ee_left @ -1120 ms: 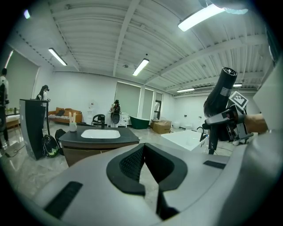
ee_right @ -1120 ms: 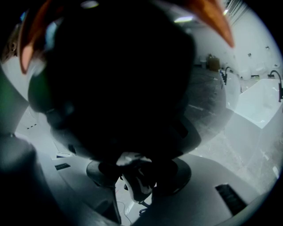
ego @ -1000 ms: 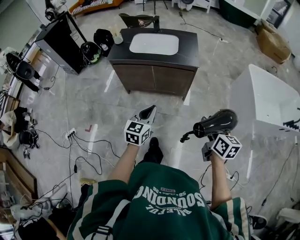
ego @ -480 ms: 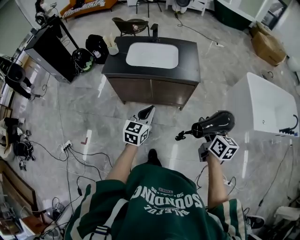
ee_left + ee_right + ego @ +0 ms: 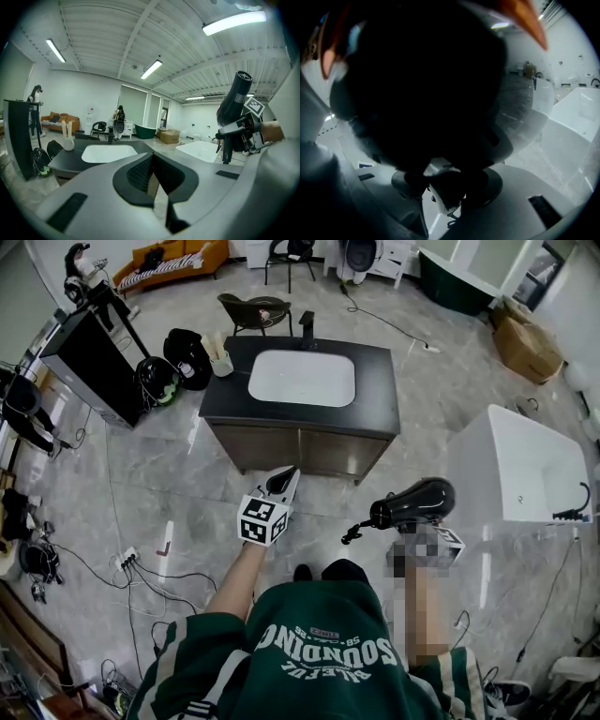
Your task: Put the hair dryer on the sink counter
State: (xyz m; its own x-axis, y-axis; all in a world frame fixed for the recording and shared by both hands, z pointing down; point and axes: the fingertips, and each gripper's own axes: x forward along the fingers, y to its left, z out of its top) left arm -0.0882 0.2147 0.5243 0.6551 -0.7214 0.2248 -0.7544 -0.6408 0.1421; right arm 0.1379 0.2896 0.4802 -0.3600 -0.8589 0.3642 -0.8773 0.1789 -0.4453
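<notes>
The grey tiled floor [image 5: 141, 486] stretches under you. Your right claw [image 5: 446, 183] is clamped on the hair dryer [image 5: 414, 504], whose dark bulk blots out most of that claw's own view. Its barrel slants upward, round end topmost. Your left claw [image 5: 153, 171] is closed and empty. The dryer hangs in the air, well short of the sink worktop [image 5: 377, 381].

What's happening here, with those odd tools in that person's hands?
A person in a green shirt holds a claw tool in each hand. The right claw grips a black hair dryer; the left claw holds nothing. The person faces the dark sink counter across a stretch of floor. The dryer is not on it yet.
</notes>
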